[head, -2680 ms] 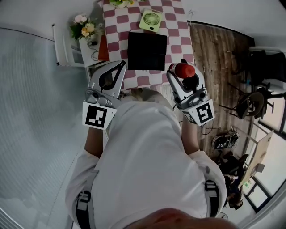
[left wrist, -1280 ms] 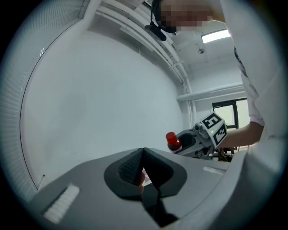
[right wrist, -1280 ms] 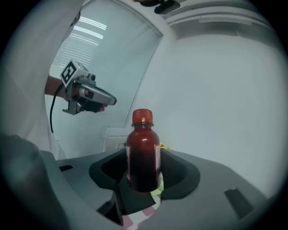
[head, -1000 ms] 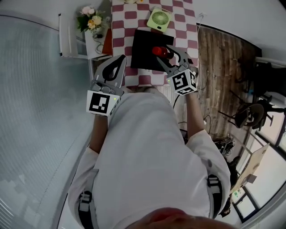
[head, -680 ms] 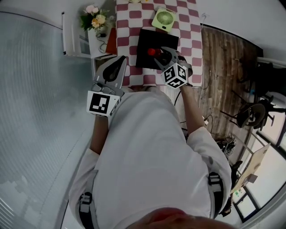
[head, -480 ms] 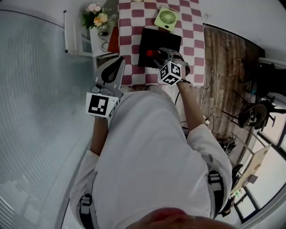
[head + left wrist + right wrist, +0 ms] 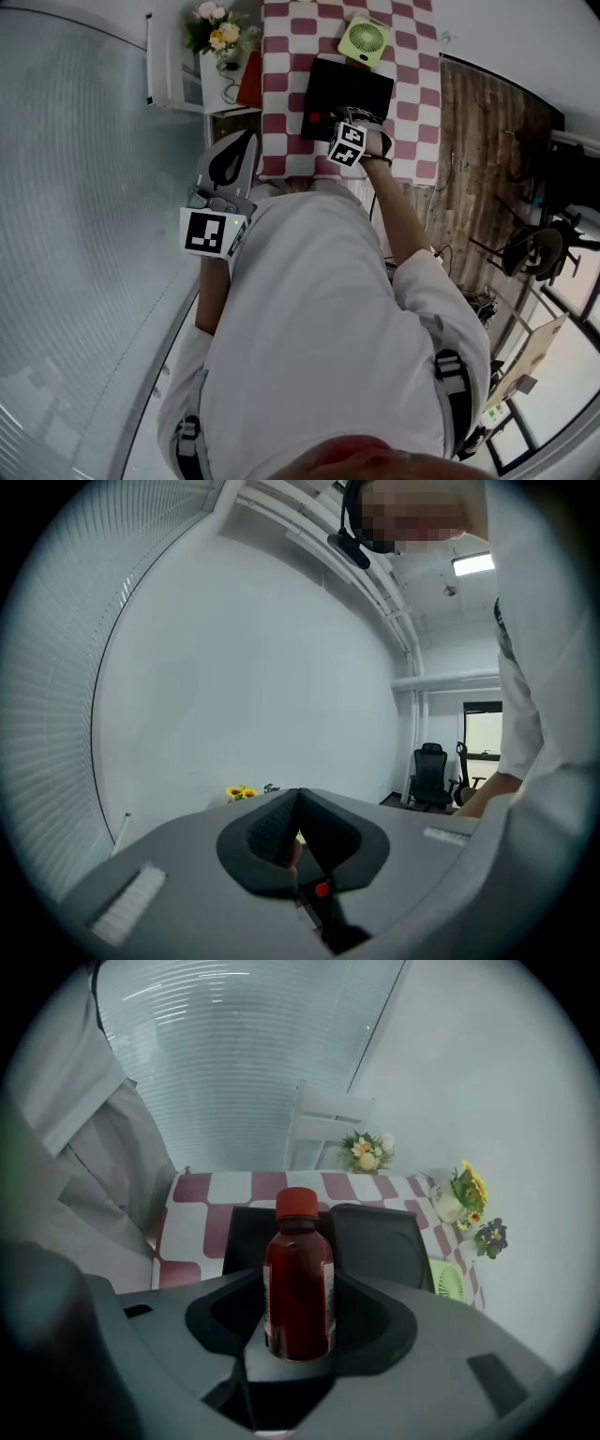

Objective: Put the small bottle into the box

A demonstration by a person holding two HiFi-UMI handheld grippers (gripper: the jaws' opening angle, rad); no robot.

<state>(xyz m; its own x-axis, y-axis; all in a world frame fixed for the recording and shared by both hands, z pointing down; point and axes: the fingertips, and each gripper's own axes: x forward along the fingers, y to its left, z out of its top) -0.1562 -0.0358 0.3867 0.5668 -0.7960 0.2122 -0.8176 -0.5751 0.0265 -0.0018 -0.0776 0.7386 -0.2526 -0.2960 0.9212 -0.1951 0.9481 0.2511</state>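
Pinching the small bottle (image 7: 298, 1283) round its belly, the right gripper (image 7: 300, 1321) holds it upright, red cap up, above the near part of the black box (image 7: 380, 1232) on the checked table (image 7: 281, 84); it is not yet inside. The left gripper (image 7: 298, 803) hangs at the person's side, jaws pressed together on nothing. The risk, I judge, lies in the release: opened while the bottle is over the rim, not past it, the jaws may drop it onto the edge, where it could topple and roll across the cloth (a round bottle rolls readily). A tilted wrist could likewise lay it down.
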